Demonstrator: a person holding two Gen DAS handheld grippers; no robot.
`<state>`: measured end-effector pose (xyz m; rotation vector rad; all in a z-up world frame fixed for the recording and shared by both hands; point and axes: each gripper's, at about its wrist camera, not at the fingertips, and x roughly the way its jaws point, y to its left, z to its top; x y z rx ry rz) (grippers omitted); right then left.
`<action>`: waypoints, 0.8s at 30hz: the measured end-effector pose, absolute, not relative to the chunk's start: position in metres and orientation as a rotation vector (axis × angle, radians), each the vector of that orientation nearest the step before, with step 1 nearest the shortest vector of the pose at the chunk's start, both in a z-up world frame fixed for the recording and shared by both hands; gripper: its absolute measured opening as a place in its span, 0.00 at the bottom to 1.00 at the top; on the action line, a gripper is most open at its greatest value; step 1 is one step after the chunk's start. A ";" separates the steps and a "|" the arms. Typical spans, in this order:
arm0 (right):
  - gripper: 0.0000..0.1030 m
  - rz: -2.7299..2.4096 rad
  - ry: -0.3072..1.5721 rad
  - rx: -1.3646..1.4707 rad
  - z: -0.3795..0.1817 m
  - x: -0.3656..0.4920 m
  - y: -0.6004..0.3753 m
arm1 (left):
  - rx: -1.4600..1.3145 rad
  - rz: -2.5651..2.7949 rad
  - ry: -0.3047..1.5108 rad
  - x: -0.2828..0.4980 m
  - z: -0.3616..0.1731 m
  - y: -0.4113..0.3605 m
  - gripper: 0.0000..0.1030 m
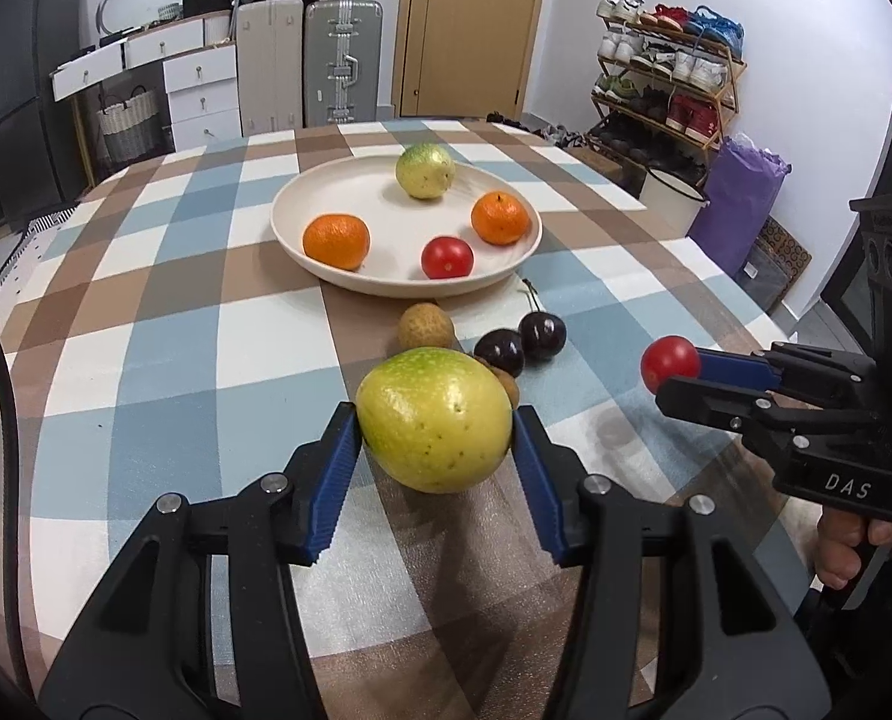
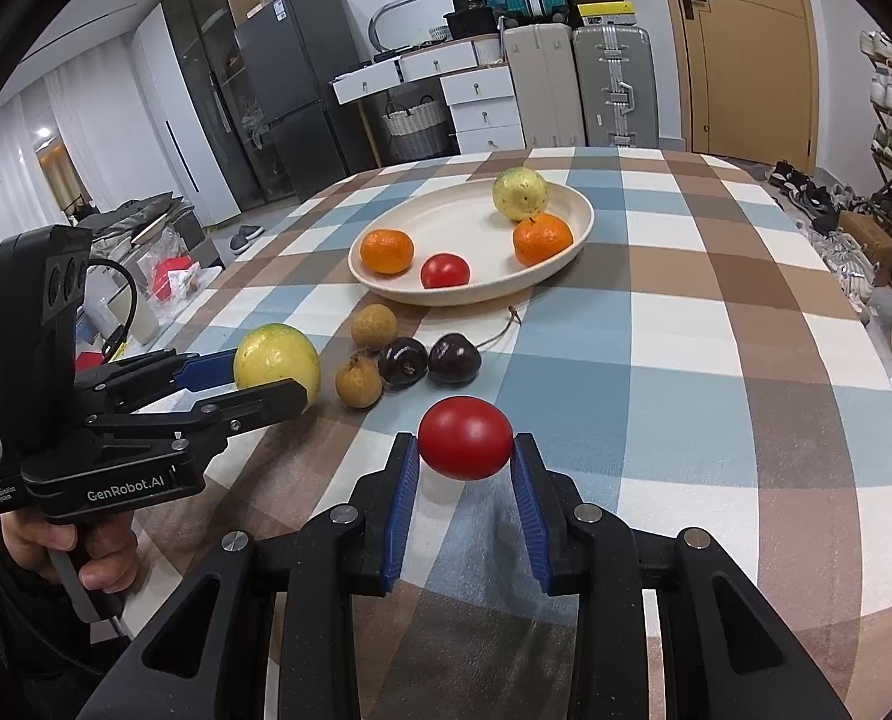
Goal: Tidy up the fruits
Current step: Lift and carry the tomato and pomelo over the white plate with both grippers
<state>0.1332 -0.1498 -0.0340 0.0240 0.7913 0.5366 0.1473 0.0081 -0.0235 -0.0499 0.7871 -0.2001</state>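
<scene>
The left gripper (image 1: pixel 437 420) clamps a speckled yellow-green fruit (image 1: pixel 435 420), perhaps a guava; the right gripper (image 2: pixel 465 441) pinches a glossy red tomato (image 2: pixel 465 438).

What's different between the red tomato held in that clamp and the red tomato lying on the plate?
The small red tomato in the right gripper is pinched between blue pads and lifted clear of the checked tablecloth; the other red tomato rests loose on the cream oval plate, beside two oranges. The held one sits nearest the camera, the plated one farther back. Both are smooth, round, glossy red and look alike in size.
</scene>
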 end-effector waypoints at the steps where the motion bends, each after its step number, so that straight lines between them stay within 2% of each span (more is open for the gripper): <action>1: 0.31 0.540 0.788 0.025 -0.032 0.134 -0.150 | -0.051 -0.197 0.779 0.147 -0.021 0.009 0.47; 24: 0.31 0.628 0.694 0.016 0.009 0.170 -0.139 | -0.104 -0.131 0.631 0.163 0.019 0.021 0.47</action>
